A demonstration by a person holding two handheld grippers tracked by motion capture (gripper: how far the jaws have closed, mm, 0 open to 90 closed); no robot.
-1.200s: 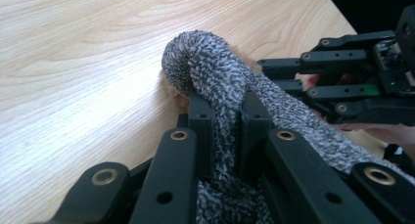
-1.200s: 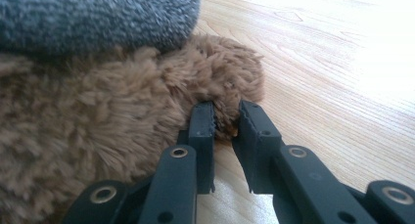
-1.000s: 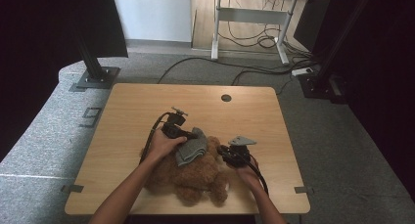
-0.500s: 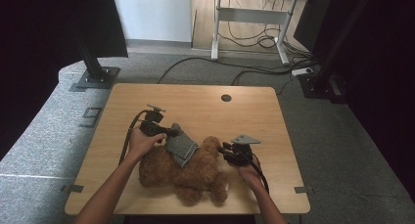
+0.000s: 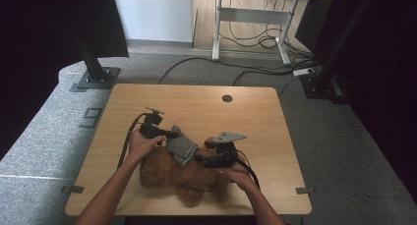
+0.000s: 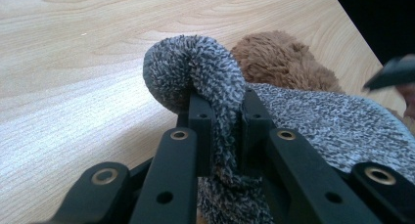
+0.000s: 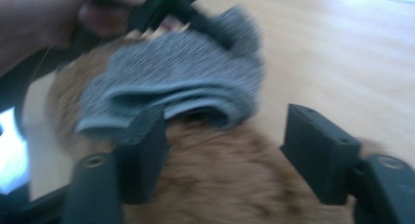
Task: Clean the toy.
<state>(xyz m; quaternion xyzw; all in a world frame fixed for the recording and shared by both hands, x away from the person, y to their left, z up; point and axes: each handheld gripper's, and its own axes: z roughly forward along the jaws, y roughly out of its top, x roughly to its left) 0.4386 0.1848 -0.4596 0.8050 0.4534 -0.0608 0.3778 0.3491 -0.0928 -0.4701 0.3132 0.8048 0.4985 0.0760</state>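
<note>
right gripper (image 5: 200,158): nearest the person, over the teddy's body; jaws wide apart, just been opening, nothing clamped between them
teddy bear (image 5: 184,173): brown plush, lying on the near half of the table (image 5: 255,117)
grey sock (image 5: 181,147): knit, draped over the teddy's upper side, just beyond the right jaws
left gripper (image 5: 172,134): jaws pinched tight on the sock's far edge; fabric bulges above the jaw tips (image 6: 195,67)
beyond: bare wood, round hole (image 5: 226,98) near far edge
</note>
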